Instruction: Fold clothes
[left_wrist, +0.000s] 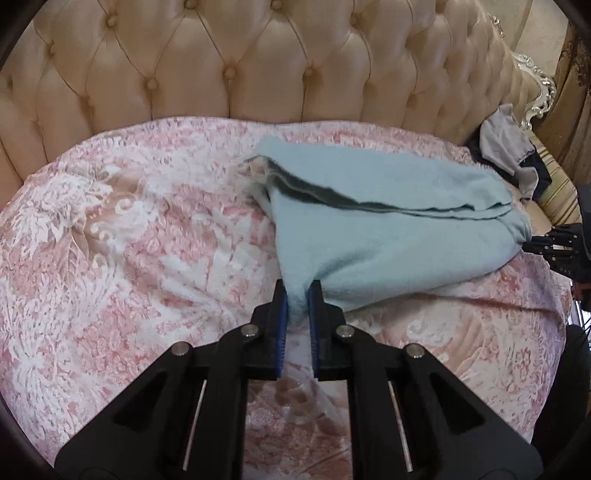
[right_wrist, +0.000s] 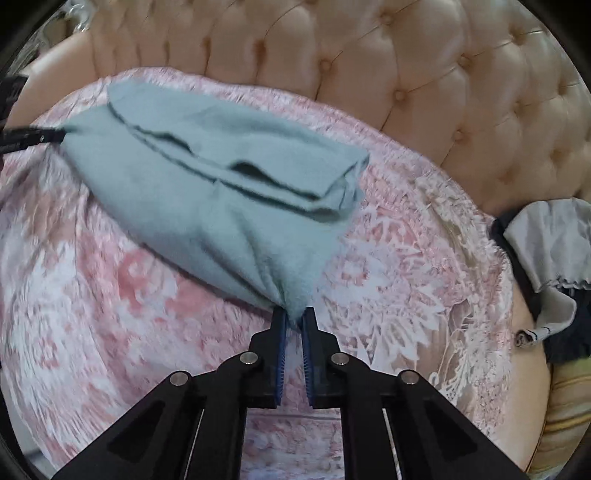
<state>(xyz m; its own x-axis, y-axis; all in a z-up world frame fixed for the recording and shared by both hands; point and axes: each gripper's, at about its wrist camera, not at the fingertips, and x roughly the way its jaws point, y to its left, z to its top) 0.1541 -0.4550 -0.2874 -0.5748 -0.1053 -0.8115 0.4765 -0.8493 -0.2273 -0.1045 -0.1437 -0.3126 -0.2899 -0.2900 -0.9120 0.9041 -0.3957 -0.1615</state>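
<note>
A light blue fleece garment (left_wrist: 388, 236) lies folded in layers on a pink and white lace bedspread (left_wrist: 129, 258). My left gripper (left_wrist: 298, 291) is shut on its near left corner, the cloth pinched between the blue pads. In the right wrist view the same blue garment (right_wrist: 207, 192) stretches away to the upper left, and my right gripper (right_wrist: 293, 314) is shut on its near right corner. The right gripper (left_wrist: 532, 245) also shows at the right edge of the left wrist view, at the cloth's end. The left gripper (right_wrist: 59, 134) shows at the far left of the right wrist view.
A tufted beige headboard (left_wrist: 258, 66) rises behind the bed. A heap of grey and dark clothes (left_wrist: 513, 151) lies at the right end by the headboard, also seen as the grey clothes (right_wrist: 554, 251). A striped yellow cushion (left_wrist: 554, 184) sits beyond it.
</note>
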